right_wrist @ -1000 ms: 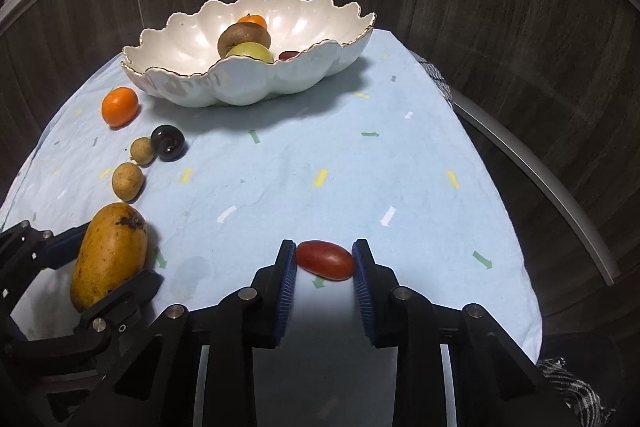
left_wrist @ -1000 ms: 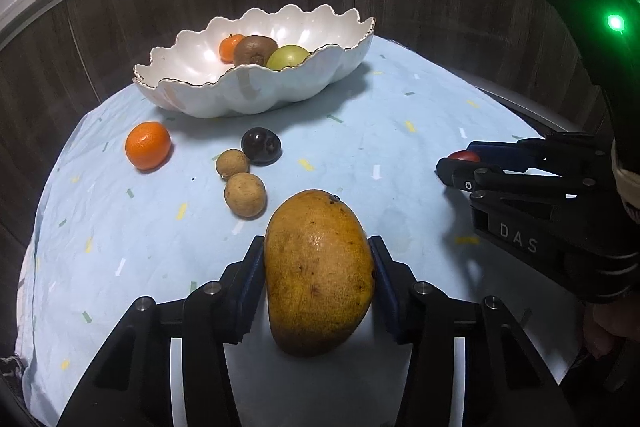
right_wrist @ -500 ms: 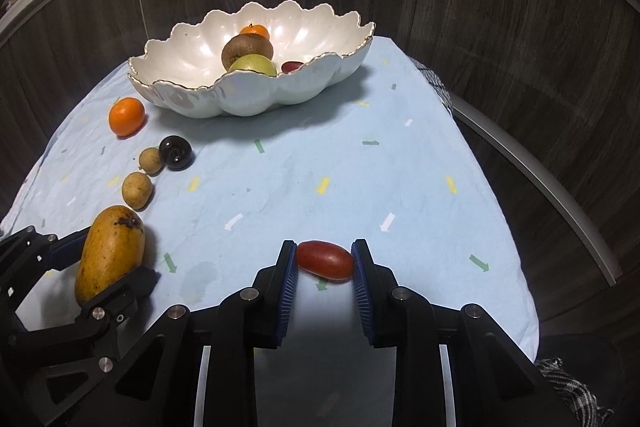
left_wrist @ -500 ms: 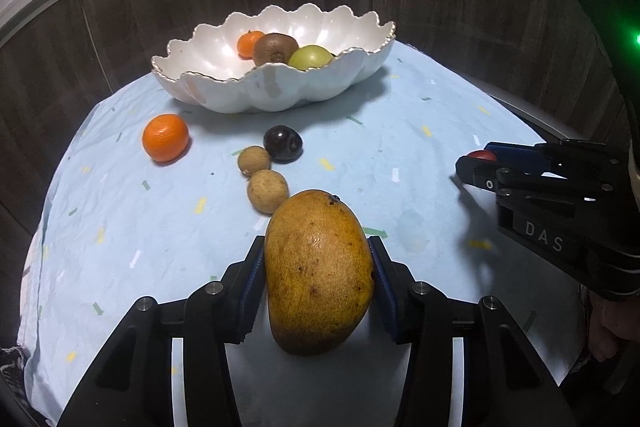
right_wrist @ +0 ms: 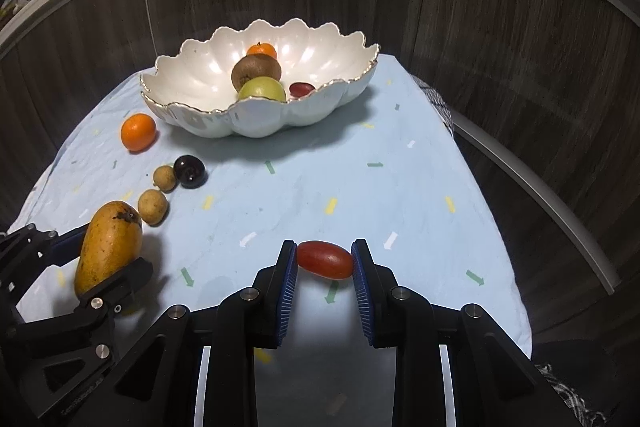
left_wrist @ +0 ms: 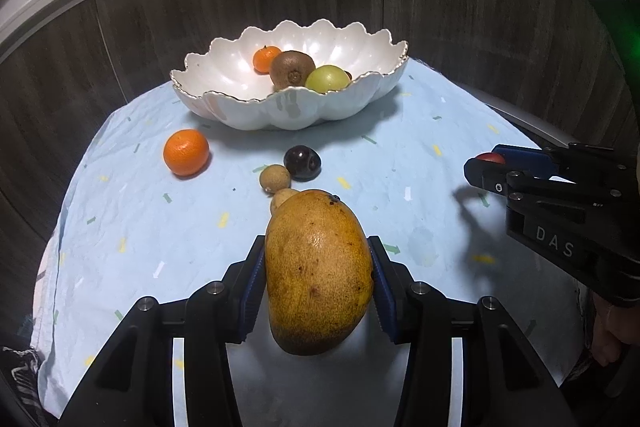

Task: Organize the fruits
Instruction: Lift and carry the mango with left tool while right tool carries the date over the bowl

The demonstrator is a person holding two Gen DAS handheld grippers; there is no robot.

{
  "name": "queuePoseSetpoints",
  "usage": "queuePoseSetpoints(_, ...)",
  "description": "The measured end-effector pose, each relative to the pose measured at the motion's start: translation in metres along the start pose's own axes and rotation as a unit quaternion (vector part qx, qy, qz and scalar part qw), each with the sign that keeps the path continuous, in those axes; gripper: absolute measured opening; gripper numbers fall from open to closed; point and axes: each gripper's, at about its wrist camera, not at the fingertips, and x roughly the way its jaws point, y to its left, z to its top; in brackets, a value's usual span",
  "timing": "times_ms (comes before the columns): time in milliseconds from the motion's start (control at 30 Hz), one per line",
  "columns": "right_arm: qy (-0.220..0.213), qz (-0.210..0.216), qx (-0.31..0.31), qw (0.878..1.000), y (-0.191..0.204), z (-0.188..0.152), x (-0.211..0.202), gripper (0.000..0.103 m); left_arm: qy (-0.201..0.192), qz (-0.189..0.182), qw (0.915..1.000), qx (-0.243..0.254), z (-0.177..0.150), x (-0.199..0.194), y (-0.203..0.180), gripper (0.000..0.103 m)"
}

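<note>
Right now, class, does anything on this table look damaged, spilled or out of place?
Nothing is spilled or damaged. Four fruits lie loose on the cloth outside the bowl: an orange, a dark plum and two small brown fruits.

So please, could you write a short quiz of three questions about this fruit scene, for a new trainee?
1. True or false: the left gripper is shut on the mango.
2. Which fruit does the right gripper hold? A) a kiwi B) a small red tomato C) an orange
3. Fill in: on the cloth outside the white bowl, beside the two small brown fruits and the dark plum, lies one ______.

Key: 1 true; 2 B, the small red tomato; 3 orange.
</note>
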Motion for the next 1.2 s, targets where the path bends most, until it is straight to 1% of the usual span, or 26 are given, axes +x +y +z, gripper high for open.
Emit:
queuePoseSetpoints(300, -0.012, 0.002, -0.002, 1.0, 0.005, 0.01, -0.005, 0.029, -0.005, 0.013, 0.9999, -0.008, 0.011, -0.006, 0.008, 0.047)
queuePoseSetpoints(800, -0.036, 0.007, 0.001, 0.999, 0.007, 0.032, -0.02, 0.029, -0.026, 0.027, 0.999, -0.024, 0.041, -0.02, 0.025, 0.047)
queuePoseSetpoints(1200, -0.059, 0.016, -0.004, 0.998, 0.012, 0.066, -0.023, 0.029, -0.034, 0.036, 0.9979, -0.04, 0.069, -0.016, 0.041, 0.047)
